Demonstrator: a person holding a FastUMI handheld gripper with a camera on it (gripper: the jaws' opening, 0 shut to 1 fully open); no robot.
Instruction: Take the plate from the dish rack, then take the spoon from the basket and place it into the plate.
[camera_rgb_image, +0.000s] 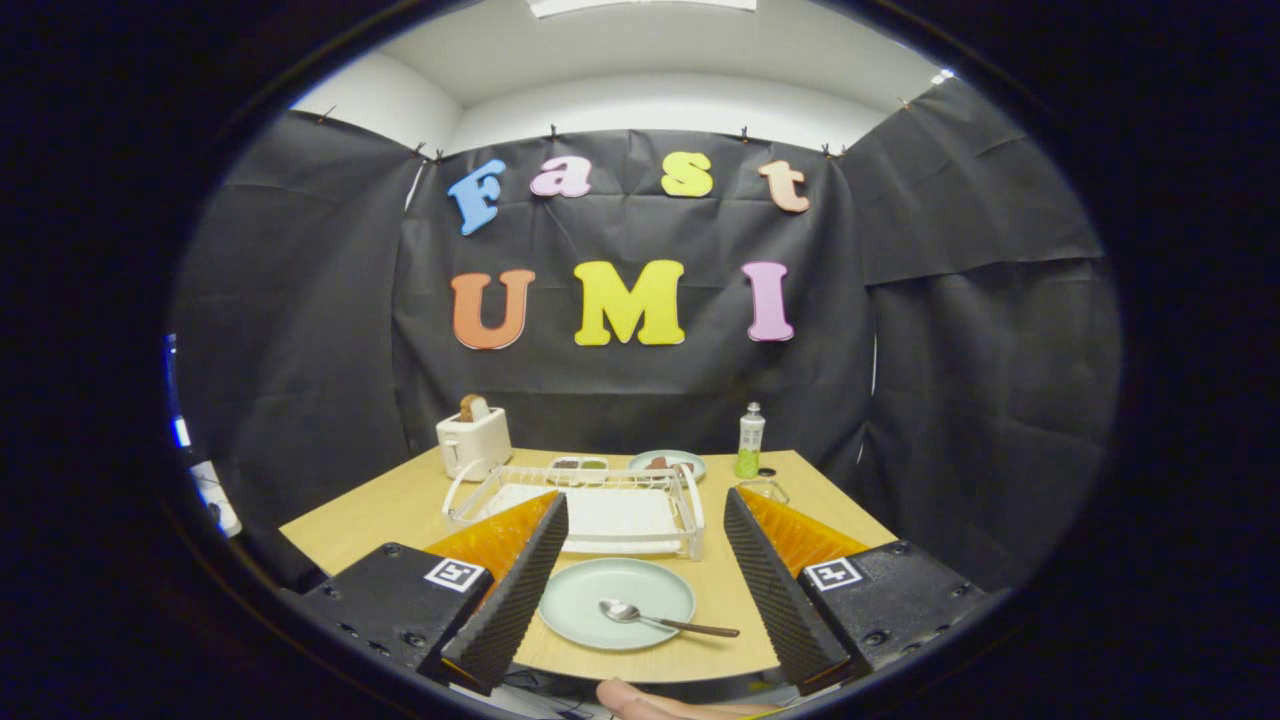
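A pale green plate (612, 600) lies flat on the wooden table (400, 510) near its front edge, between my two fingers. A metal spoon (660, 620) with a dark handle rests in the plate, its bowl near the plate's middle and its handle reaching over the right rim. The white wire dish rack (590, 505) stands just beyond the plate. My gripper (640, 600) is open, raised above the table, with nothing held between its fingers.
Behind the rack are a white toaster (473, 443) with bread in it, a small tray (578, 465), a second plate (668, 464) with food and a green bottle (750, 442). A glass item (765, 490) sits right of the rack. A person's hand (650, 700) shows below the table edge.
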